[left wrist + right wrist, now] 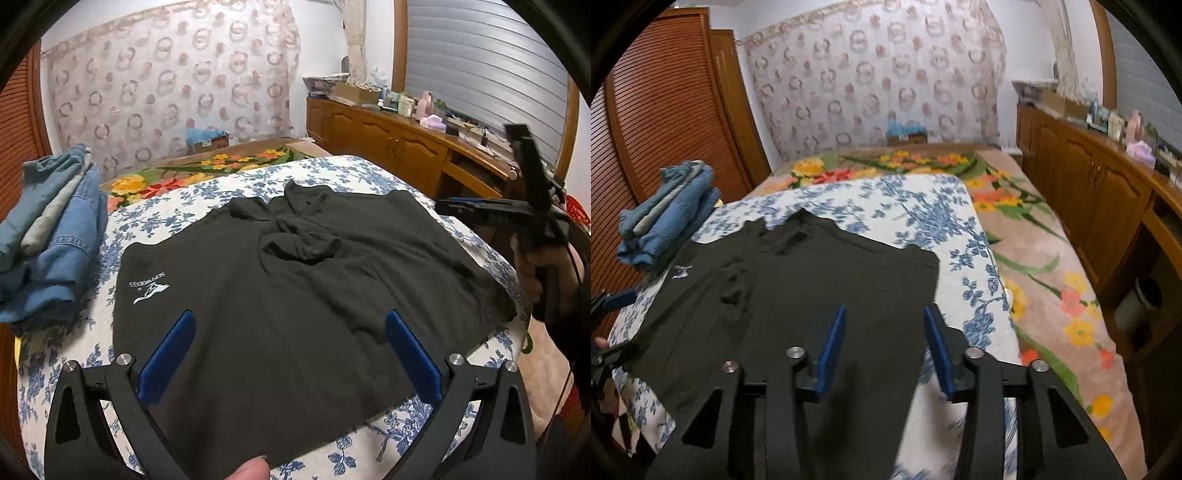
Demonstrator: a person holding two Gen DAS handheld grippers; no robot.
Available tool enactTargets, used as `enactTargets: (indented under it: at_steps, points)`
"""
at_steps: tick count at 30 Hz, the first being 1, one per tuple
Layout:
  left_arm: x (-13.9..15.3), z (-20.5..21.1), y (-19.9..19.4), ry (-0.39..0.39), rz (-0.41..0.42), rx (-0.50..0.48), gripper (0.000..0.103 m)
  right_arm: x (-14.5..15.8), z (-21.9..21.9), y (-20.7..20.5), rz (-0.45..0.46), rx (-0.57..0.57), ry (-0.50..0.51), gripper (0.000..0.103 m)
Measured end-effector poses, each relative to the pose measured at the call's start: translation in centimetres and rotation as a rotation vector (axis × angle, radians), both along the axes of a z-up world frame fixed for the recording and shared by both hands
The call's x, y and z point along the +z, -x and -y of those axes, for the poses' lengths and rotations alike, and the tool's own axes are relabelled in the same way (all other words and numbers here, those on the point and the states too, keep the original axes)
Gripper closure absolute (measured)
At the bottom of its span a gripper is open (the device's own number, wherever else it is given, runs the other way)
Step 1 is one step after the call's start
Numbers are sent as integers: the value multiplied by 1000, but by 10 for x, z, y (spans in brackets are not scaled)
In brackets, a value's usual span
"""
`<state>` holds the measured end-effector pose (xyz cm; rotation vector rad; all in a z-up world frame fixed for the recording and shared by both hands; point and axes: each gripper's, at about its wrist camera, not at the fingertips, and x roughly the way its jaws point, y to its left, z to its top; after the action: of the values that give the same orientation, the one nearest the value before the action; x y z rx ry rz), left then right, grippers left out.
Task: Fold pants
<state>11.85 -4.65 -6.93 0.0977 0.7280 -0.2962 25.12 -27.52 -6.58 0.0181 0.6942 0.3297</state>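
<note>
The black pants (798,280) smear with blur; their near end is cut off.

Home bedroom, bed (1045,258) with floral blanket, patterned curtain (879,81) on the back wall, louvred wooden wardrobe doors (665,122), long wooden cabinet (1089,177) cluttered with toiletries, stacked folded denim clothes (51,229)
</note>
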Motion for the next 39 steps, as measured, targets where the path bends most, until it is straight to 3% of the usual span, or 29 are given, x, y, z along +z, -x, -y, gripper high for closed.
enactTargets:
  at_steps: [6, 9, 17, 18, 21, 26, 34, 37, 39]
  points:
    - [-3, 2, -10, -11, -18, -2, 0, 2, 11, -33, -102, -37, 34, 79]
    - [-7, 3, -19, -35, -33, 0, 0, 7, 5, -35, -122, -29, 75, 81]
    - [-23, 6, -34, -58, -88, -5, 0, 24, -6, -22, -125, 16, 56, 82]
    - [-24, 6, -34, -59, -93, -6, 0, 23, -2, -22, -123, 23, 54, 92]
    - [-28, 6, -35, -62, -110, -14, 0, 26, 0, -8, -88, 24, 70, 100]
    - [-32, 6, -36, -64, -128, -13, 0, 38, 25, 7, -28, -85, 105, 101]
    - [-42, 7, -40, -69, -161, -18, 0, 44, 34, 31, -65, -115, 136, 100]
    - [-44, 8, -39, -65, -171, -19, 0, 57, 35, 39, -37, -113, 134, 89]
    - [-45, 9, -40, -70, -178, -17, 0, 67, 37, 55, -5, -105, 127, 72]
